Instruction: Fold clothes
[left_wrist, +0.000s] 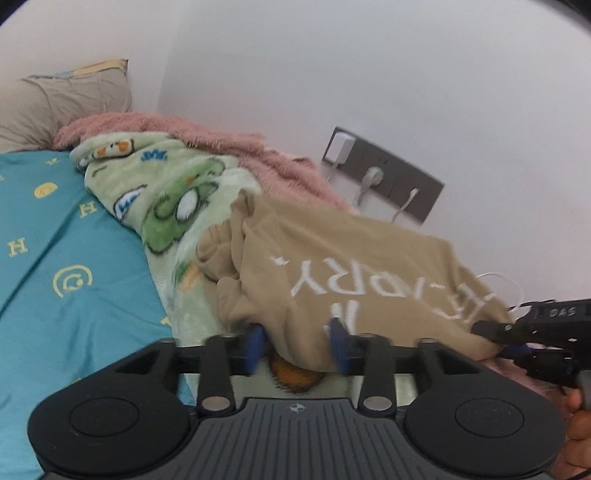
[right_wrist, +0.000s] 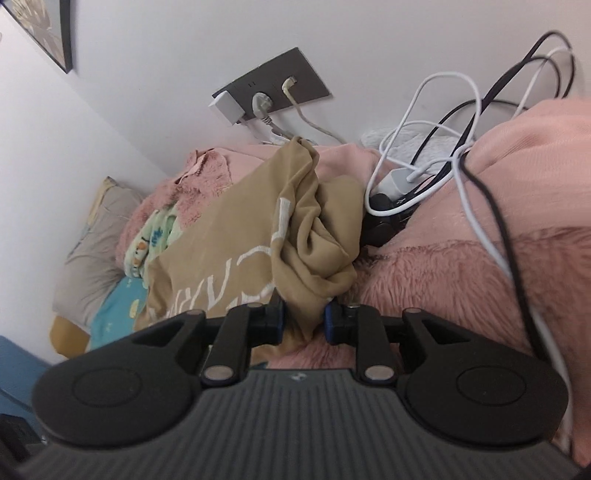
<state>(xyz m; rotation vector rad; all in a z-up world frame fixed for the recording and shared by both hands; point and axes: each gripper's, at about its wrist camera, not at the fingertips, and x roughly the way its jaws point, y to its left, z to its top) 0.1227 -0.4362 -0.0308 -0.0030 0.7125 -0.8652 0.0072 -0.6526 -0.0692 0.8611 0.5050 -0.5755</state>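
A: How far along is the folding?

B: Barely begun. The tan shirt (left_wrist: 343, 266) lies crumpled over blankets on the bed (left_wrist: 55, 258).

A: The tools?

B: The right tool (right_wrist: 302, 319) pinches a bunched edge; the left tool (left_wrist: 297, 345) stands spread around the hem.

A: Orientation?

B: Its long axis runs toward the wall, lettering upside down.

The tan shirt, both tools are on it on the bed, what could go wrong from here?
1. The right tool pinches only a bunched edge of the tan shirt, so it may slip free.
2. The left tool looks open around the hem, so lifting could be uneven.
3. The loose cables beside the shirt might snag.
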